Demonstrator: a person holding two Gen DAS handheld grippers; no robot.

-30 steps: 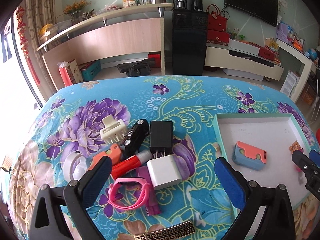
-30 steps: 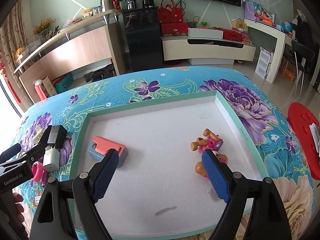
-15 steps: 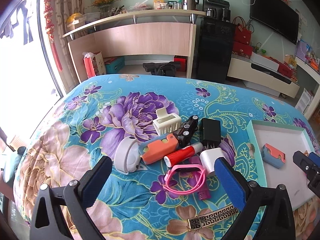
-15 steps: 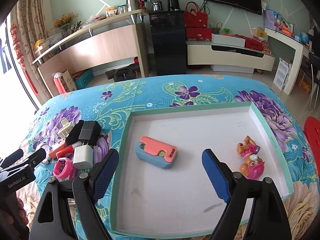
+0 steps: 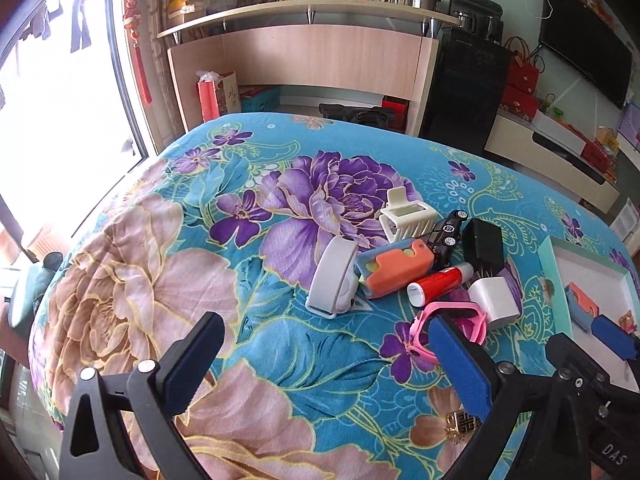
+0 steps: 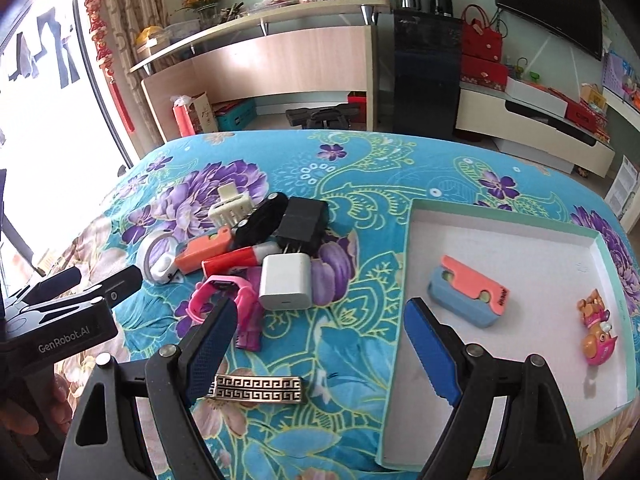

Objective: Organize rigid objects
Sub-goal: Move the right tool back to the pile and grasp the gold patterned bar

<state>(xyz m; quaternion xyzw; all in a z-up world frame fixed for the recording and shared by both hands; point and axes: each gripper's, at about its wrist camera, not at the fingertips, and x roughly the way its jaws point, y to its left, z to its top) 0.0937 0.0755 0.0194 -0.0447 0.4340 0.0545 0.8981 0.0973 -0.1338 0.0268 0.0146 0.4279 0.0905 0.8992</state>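
Note:
A pile of small rigid objects lies on the floral cloth: white charger [image 6: 285,282], black charger [image 6: 302,222], pink watch band [image 6: 224,294], red tube [image 6: 234,261], orange-and-blue case [image 5: 394,268], white clip [image 5: 406,216], black toy car [image 5: 446,234], grey strap [image 5: 334,278]. A gold patterned bar [image 6: 256,389] lies in front. The white tray [image 6: 416,240] holds an orange-and-blue case [image 6: 468,290] and two toy figures [image 6: 596,330]. My left gripper [image 5: 324,364] is open and empty, left of the pile. My right gripper [image 6: 318,346] is open and empty, between pile and tray.
The table [image 5: 160,240] wears a blue floral cloth with bare cloth to the left. Behind it stand a wooden counter [image 6: 280,60], a black cabinet [image 6: 424,76] and a low TV bench [image 6: 532,124].
Both grippers have swung left. The left view now shows the pile at its right and more bare cloth. The right view has moved off the tray toward the pile. Both stay open.

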